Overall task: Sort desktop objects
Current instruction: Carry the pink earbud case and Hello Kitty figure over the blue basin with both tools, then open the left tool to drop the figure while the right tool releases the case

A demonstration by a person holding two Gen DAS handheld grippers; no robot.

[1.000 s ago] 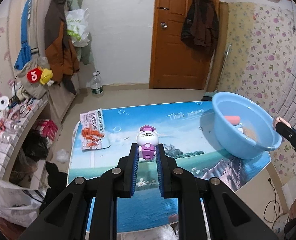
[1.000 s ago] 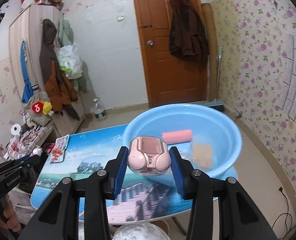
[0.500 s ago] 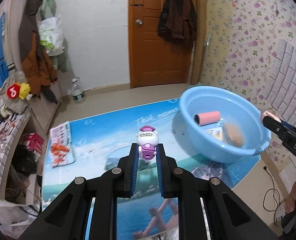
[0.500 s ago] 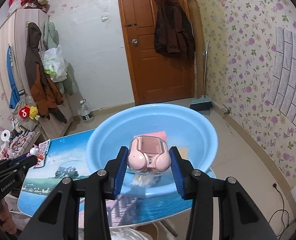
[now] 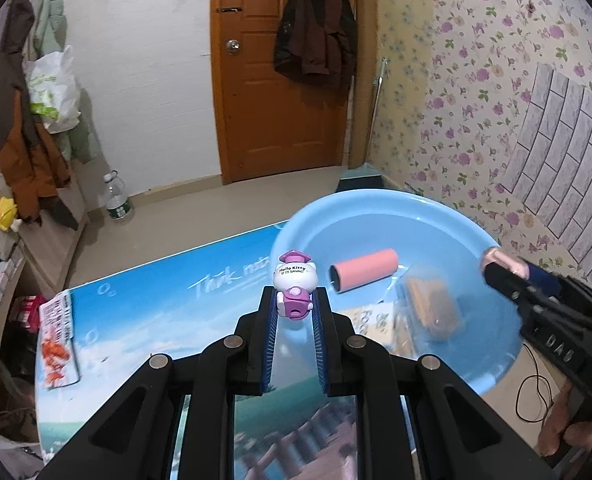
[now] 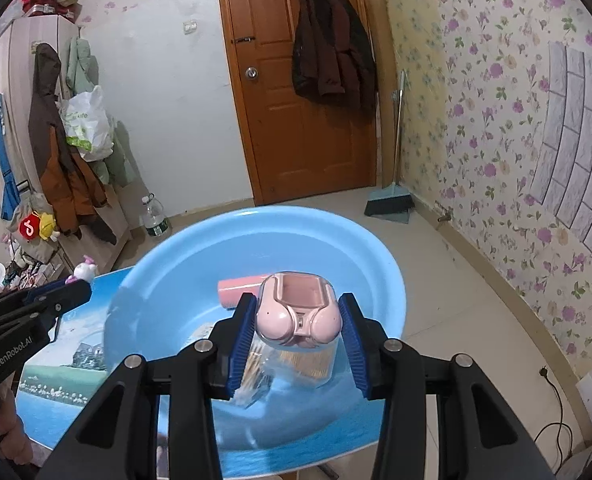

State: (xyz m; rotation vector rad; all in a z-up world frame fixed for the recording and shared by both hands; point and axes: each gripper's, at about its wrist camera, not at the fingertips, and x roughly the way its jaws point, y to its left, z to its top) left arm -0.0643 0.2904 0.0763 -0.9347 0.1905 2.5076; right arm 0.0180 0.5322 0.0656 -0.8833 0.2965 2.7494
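My left gripper (image 5: 293, 310) is shut on a small white and purple Hello Kitty figure (image 5: 294, 280), held above the table just left of the blue basin (image 5: 336, 220). My right gripper (image 6: 298, 330) is shut on a pink earbud case (image 6: 298, 312) and holds it over the inside of the basin (image 6: 167, 264). A pink roll (image 5: 364, 270) and a clear packet of brownish items (image 5: 432, 306) lie in the basin. The right gripper shows at the right of the left wrist view (image 5: 504, 270). The left gripper shows at the left of the right wrist view (image 6: 77, 286).
The table (image 5: 167, 312) has a blue landscape print. A snack packet (image 5: 57, 340) lies near its left edge. A water bottle (image 5: 115, 198) stands on the floor by hanging coats. A dustpan (image 6: 390, 204) leans by the floral wall. A cable (image 6: 556, 428) lies on the floor.
Both grippers have moved toward the basin with their objects held. The right gripper now hangs over the basin's inside; the left has come up to its left rim.
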